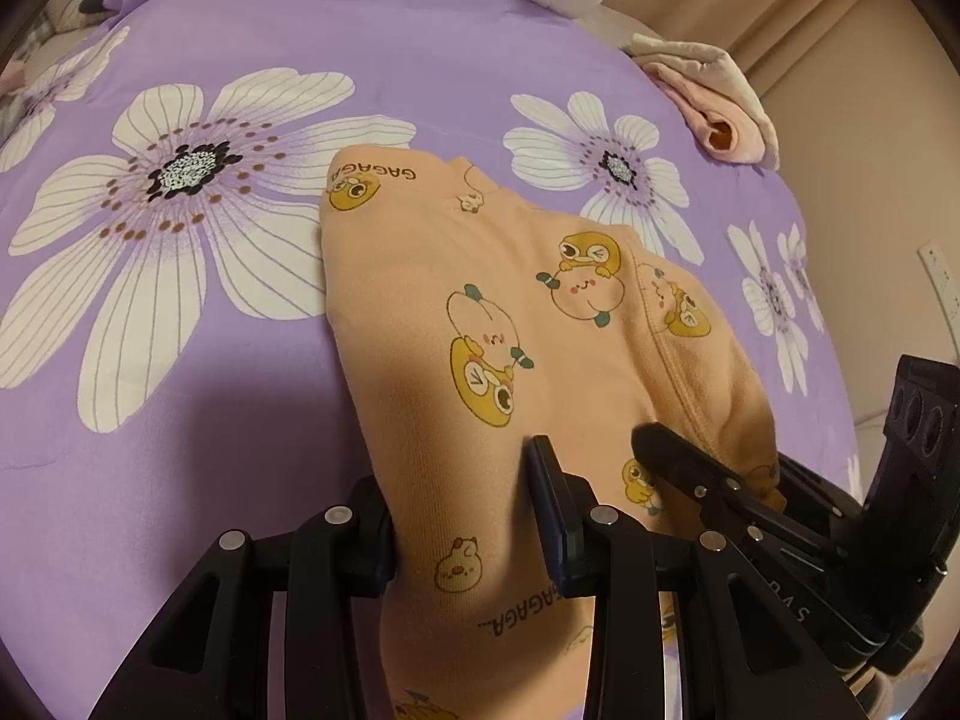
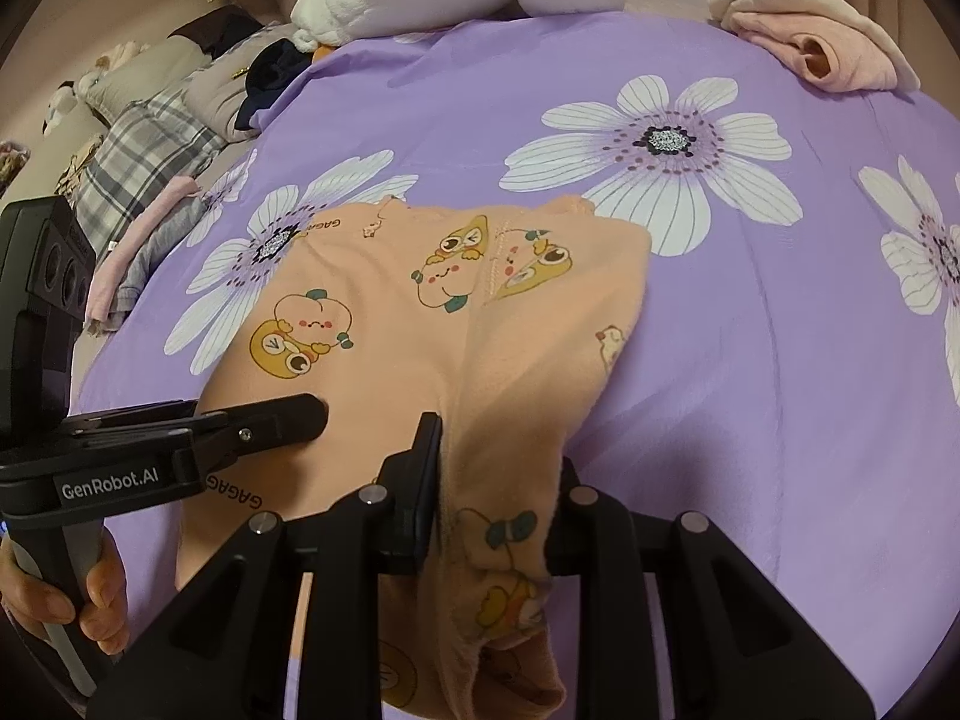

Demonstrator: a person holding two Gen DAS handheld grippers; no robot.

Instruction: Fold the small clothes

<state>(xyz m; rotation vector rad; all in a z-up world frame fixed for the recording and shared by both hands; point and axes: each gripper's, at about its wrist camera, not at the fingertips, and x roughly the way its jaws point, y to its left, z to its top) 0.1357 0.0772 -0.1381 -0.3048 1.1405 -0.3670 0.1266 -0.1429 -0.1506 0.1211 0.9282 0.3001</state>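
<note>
On the bed (image 1: 252,396): one peach garment (image 1: 480,324), centred on the purple floral cover.
Left of garment: one left hand-held gripper (image 1: 462,516), jaws clamped on its near edge.
Right of garment: one right hand-held gripper (image 2: 498,492), pinching a bunched fold.
Beyond garment, far right: one pink folded cloth (image 2: 828,54).

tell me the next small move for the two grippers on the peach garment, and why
Probably carry the held edge forward over the far half. Both the left gripper and the right gripper pinch the near edge of the peach garment, side by side, with that edge raised while the far part lies flat on the purple bedsheet. That looks like a fold ready to be laid over.
</note>
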